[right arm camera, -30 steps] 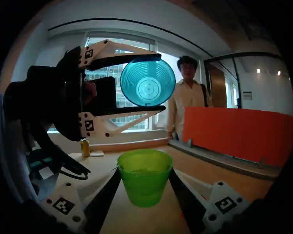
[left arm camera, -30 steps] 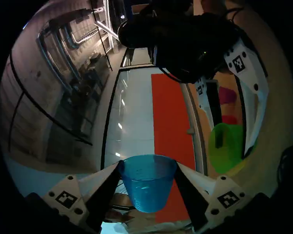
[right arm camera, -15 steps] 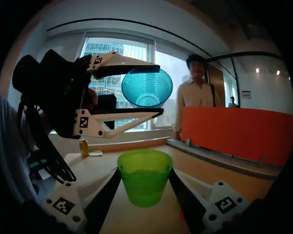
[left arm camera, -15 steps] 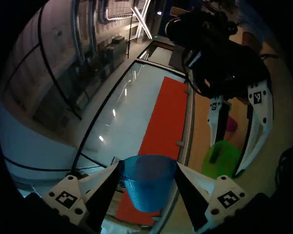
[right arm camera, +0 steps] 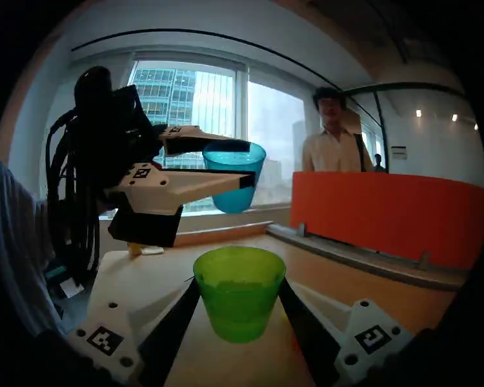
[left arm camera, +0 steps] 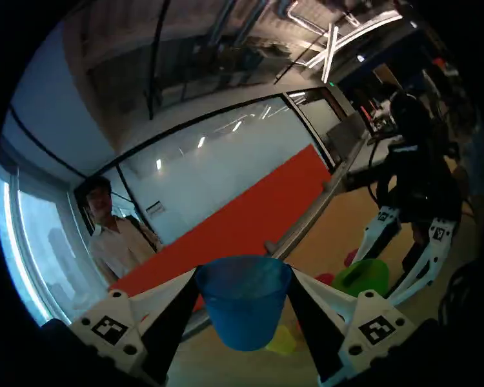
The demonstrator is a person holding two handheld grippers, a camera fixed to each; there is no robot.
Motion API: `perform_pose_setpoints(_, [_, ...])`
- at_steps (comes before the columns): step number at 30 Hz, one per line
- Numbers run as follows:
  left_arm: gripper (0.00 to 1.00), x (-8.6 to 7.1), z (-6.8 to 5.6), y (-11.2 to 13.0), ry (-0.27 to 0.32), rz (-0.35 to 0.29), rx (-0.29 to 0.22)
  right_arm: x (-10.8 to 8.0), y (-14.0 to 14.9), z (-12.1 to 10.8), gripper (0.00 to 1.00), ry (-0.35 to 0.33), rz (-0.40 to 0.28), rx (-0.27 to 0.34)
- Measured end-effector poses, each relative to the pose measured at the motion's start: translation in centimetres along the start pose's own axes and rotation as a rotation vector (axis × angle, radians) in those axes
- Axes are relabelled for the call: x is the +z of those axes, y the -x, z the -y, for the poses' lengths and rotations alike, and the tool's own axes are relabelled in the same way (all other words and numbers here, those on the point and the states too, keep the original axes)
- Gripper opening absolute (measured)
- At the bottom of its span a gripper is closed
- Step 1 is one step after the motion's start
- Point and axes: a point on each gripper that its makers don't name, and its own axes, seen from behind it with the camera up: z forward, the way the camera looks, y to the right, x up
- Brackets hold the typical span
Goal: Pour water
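My left gripper [left arm camera: 243, 276] is shut on a translucent blue cup [left arm camera: 244, 303], gripped by its sides. In the right gripper view that left gripper [right arm camera: 242, 164] hangs at the upper left, above and beyond the green cup, and the blue cup [right arm camera: 234, 175] sits nearly upright with its mouth up. My right gripper [right arm camera: 239, 285] is shut on a green cup [right arm camera: 239, 293], upright just above the wooden table [right arm camera: 345, 277]. In the left gripper view the right gripper [left arm camera: 373, 282] and the green cup [left arm camera: 364, 276] lie low at the right. Whether either cup holds water I cannot tell.
An orange partition [right arm camera: 397, 216] runs along the table's far side. Behind it stands a person [right arm camera: 335, 138] in a light shirt. Windows [right arm camera: 197, 109] fill the back wall. A yellow object [left arm camera: 282, 340] and pink ones [left arm camera: 322, 278] lie on the table near the green cup.
The left gripper has rolled back from a tipped pose, so the blue cup's mouth now faces up instead of toward the right gripper. The right gripper and green cup have stayed put.
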Motion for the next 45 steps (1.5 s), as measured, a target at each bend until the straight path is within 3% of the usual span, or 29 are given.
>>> perform_pose_setpoints(6, [0.89,-0.2,0.6,2.4,0.010,0.026,-0.230,-1.3,0.2,-1.1,0.88,0.020,0.003,0.002])
perform_pose_setpoints(9, [0.89,-0.3,0.3,4.4,0.025,0.054,-0.317,-2.2,0.5,-1.7,0.88,0.030,0.013,-0.002])
perform_pose_setpoints(17, [0.89,-0.5,-1.4,8.7,0.067,0.119,-0.443,-4.2,1.8,-2.8,0.88,0.050,0.052,-0.010])
perform_pose_setpoints(24, [0.89,-0.4,-4.2,12.6,0.113,0.197,-0.438,-5.1,4.8,-3.5,0.88,0.050,0.121,0.010])
perform_pose_setpoints(33, [0.89,0.6,-7.7,17.9,0.182,0.320,-0.413,-4.6,8.3,-3.4,0.88,0.010,0.206,0.026])
perform_pose_setpoints(45, [0.89,0.4,-10.6,23.2,0.275,0.475,-0.380,-3.8,10.9,-3.7,0.88,-0.015,0.278,0.054])
